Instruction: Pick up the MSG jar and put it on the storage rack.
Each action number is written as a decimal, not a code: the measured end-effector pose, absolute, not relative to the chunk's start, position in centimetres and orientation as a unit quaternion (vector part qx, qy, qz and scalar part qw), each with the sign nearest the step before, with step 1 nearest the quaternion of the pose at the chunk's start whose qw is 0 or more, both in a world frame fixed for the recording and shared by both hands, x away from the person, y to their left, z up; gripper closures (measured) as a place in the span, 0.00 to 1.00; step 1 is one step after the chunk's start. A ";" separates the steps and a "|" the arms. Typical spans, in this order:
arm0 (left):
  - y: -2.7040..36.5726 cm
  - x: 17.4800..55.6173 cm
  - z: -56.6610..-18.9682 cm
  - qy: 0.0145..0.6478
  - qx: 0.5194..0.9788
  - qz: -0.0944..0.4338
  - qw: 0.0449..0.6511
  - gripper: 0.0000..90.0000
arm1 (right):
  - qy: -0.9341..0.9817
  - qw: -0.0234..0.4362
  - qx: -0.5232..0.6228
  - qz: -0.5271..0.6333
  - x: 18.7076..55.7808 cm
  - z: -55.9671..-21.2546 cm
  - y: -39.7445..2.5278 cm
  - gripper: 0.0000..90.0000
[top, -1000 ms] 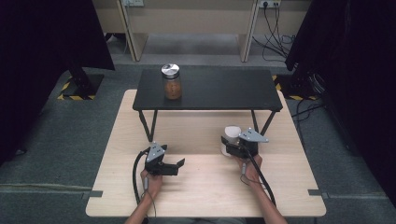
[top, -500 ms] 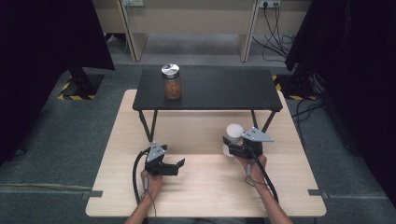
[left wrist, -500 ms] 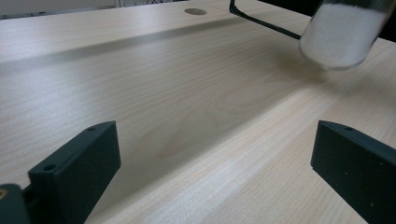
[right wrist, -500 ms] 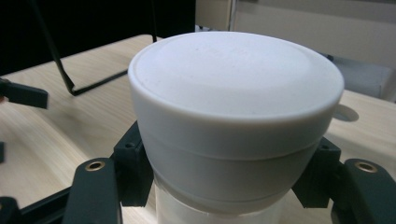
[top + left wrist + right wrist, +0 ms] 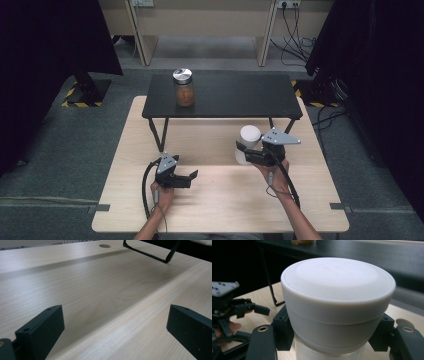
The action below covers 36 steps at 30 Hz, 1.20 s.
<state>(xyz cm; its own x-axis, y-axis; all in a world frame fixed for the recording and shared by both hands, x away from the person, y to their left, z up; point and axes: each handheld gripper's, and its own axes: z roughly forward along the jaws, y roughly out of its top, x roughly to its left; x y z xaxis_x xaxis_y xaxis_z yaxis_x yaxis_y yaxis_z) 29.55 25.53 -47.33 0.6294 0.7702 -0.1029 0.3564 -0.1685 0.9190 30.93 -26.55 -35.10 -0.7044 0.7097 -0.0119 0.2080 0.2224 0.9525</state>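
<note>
1. Scene: light wood table point(image 5: 215, 210) on grey carpet, with a low black metal shelf point(image 5: 230, 97) standing across its far half.
2. Right gripper point(image 5: 248, 153): clamped on the white-lidded translucent plastic jar point(image 5: 248, 142), jaws just below the lid; the jar is right of centre, near the shelf's front edge.
3. Left gripper point(image 5: 192, 176): jaws spread, nothing held, resting low at near left.
4. Far left on the shelf: a glass jar with a silver lid and brown contents point(image 5: 184, 88).
5. Judgement: keep the jar upright and the grip square and firm under the lid. If it goes on the shelf, clear the edge before moving it forward.
</note>
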 end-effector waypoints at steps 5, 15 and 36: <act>25.5 29.5 -47.3 0.381 0.738 0.199 0.520 0.01 | 0.749 0.228 0.295 0.548 31.2 -32.5 -26.3 0.39; 25.5 29.5 -47.4 0.383 0.737 0.198 0.521 0.01 | 0.756 0.213 0.292 0.546 32.9 -26.3 -25.0 0.39; 25.6 29.6 -47.4 0.379 0.738 0.198 0.521 0.01 | 0.729 0.227 0.369 0.529 39.1 -20.5 -20.2 0.39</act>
<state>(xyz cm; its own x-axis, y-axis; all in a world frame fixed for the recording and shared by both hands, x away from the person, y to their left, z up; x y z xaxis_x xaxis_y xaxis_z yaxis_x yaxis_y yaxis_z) 29.60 25.59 -47.35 0.6338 0.7667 -0.1023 0.3534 -0.1693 0.9200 39.13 -20.22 -20.49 -0.6239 0.7792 0.0599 0.2982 0.1666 0.9398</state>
